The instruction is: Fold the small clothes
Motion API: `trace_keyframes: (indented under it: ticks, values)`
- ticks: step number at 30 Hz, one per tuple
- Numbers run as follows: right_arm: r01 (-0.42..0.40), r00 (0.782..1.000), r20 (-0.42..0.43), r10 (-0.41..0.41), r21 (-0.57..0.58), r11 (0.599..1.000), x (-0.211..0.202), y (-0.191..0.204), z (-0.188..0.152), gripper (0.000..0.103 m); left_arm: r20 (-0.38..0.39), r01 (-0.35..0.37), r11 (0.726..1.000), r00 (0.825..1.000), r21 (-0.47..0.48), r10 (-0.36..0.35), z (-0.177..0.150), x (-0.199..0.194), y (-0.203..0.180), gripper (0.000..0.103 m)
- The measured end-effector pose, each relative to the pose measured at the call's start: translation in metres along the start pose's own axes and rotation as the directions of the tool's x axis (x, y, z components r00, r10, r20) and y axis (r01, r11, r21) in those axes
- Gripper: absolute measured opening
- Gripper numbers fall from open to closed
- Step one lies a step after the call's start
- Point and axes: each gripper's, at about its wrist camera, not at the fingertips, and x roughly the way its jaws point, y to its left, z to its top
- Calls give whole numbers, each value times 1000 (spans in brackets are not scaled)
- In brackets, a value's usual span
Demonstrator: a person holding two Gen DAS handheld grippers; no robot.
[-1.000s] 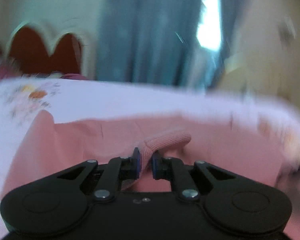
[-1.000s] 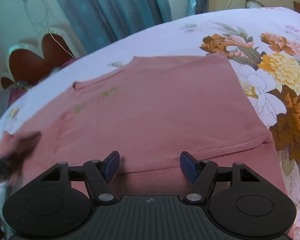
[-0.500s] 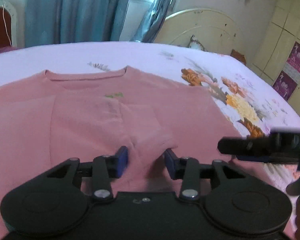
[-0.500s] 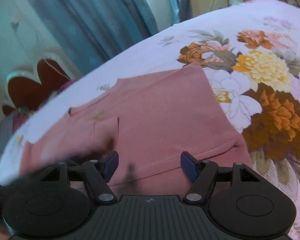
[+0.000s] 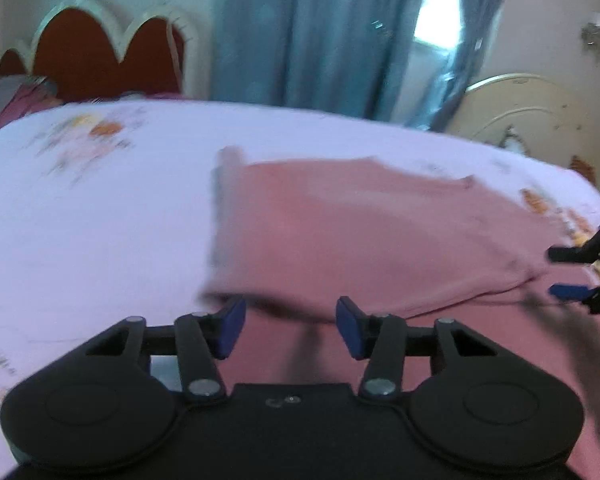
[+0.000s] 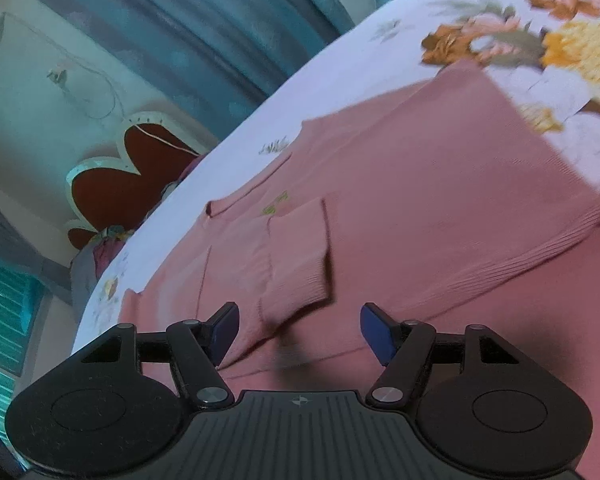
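While the floral bedsheet (image 6: 380, 28) carries the pink sweater (image 6: 440, 208), its sleeve (image 6: 296, 256) folded across the chest, the left gripper (image 5: 290, 328) and right gripper (image 6: 298, 330) hover released above it; a careless pass could snag and undo that fold.

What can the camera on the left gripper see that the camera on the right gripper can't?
Only the left wrist view shows the other tool: the right gripper pokes in at the right edge. It also catches the cream headboard.

Only the right wrist view shows the folded-in sleeve lying on the sweater, the small green mark near the collar, and the big printed flowers.

Both show the pink sweater on the bedsheet, the blue curtains, and open gripper jaws.
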Motion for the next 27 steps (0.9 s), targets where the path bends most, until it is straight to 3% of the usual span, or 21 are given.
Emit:
trace_keyframes:
  ticks: [3, 5, 7, 9, 10, 11, 12, 14, 17, 20, 21, 23, 25, 27]
  values:
    - [8, 1000, -5, -7, 13, 1000, 14, 5, 4, 65, -30, -46, 999, 998, 8, 46, 0, 24, 10, 42]
    - [16, 1000, -17, -15, 22, 1000, 23, 9, 6, 42, -19, -59, 998, 998, -2, 59, 2, 29, 16, 43]
    - [29, 999, -18, -29, 27, 999, 28, 11, 6, 42, -3, -56, 998, 998, 6, 56, 4, 28, 25, 41]
    - [48, 999, -16, -48, 2, 999, 32, 16, 7, 41, 3, -61, 998, 998, 13, 61, 12, 28, 33, 32]
    - [61, 998, -18, -62, -19, 998, 34, 20, 8, 34, 11, -57, 998, 998, 8, 57, 13, 27, 36, 32]
    - [69, 997, -27, -70, -43, 997, 36, 24, 10, 11, 2, -57, 998, 998, 13, 57, 14, 29, 38, 31]
    - [75, 997, -27, -76, -61, 995, 38, 28, 10, 9, -23, -55, 998, 998, 25, 56, 13, 31, 39, 24]
    - [85, 996, 5, -85, -119, 989, 35, 41, 12, 8, -25, -38, 999, 999, 23, 38, 9, 32, 43, 21]
    - [16, 992, 129, 9, -193, 981, -3, 74, 25, 7, -21, -22, 1000, 1000, -1, 22, 8, 27, 47, 13]
    - [38, 946, 314, 78, -347, 937, -49, 100, 24, 7, -11, -21, 1000, 1000, 9, 21, 4, 26, 44, 11]
    - [86, 952, 304, 31, -363, 928, -43, 94, 22, 7, -7, -26, 1000, 1000, 15, 26, 3, 25, 42, 10]
    - [197, 975, 171, -145, -351, 915, -7, 65, 17, 7, -3, -29, 1000, 1000, 3, 29, 1, 24, 42, 10]
    - [211, 977, 96, -191, -296, 932, 9, 33, 8, 7, -6, -22, 1000, 1000, -12, 22, 1, 23, 44, 10]
    - [203, 979, 87, -187, -258, 945, 8, 18, 0, 6, -8, -20, 1000, 1000, 4, 20, 1, 22, 43, 11]
